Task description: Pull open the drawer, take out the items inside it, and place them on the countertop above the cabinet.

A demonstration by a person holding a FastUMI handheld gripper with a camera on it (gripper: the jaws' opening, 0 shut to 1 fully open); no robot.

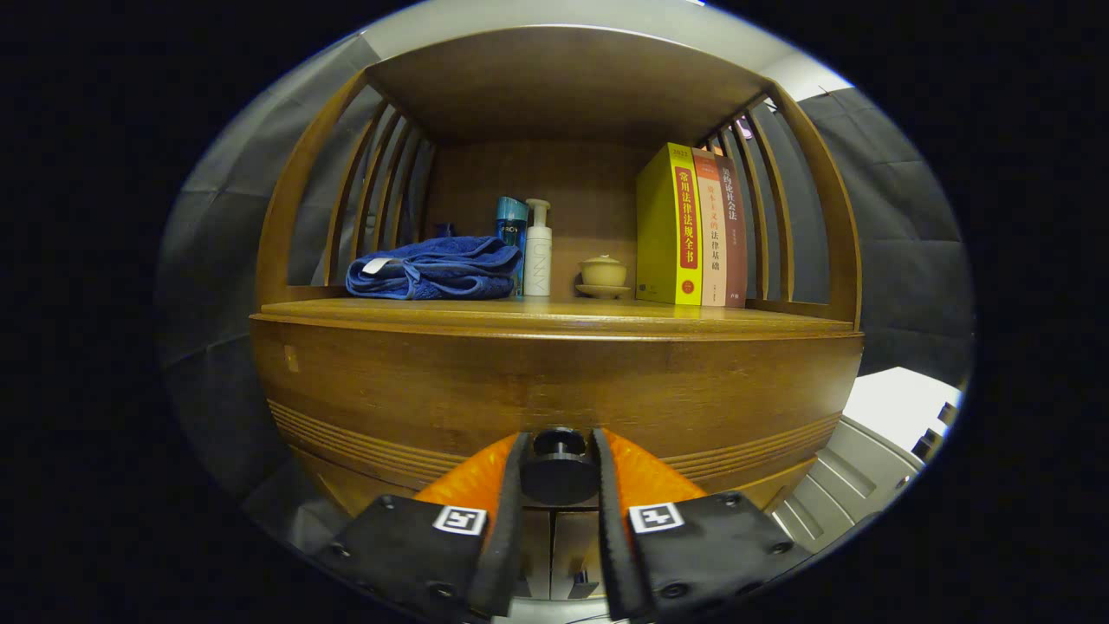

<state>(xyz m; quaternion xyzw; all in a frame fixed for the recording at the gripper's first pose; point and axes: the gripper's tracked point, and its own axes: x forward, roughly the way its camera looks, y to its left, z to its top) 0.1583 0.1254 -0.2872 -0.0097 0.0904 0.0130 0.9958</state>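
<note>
Gripper (pixel 559 468) clamps one drawer knob (pixel 559 472) — three books (pixel 693 227).

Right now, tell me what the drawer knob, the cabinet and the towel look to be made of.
Knob, gripped between the tool's fingers: matte black, plastic or metal, can't tell. Cabinet: varnished brown wood, grain showing. Towel: soft blue terry-like cloth, folded.
</note>
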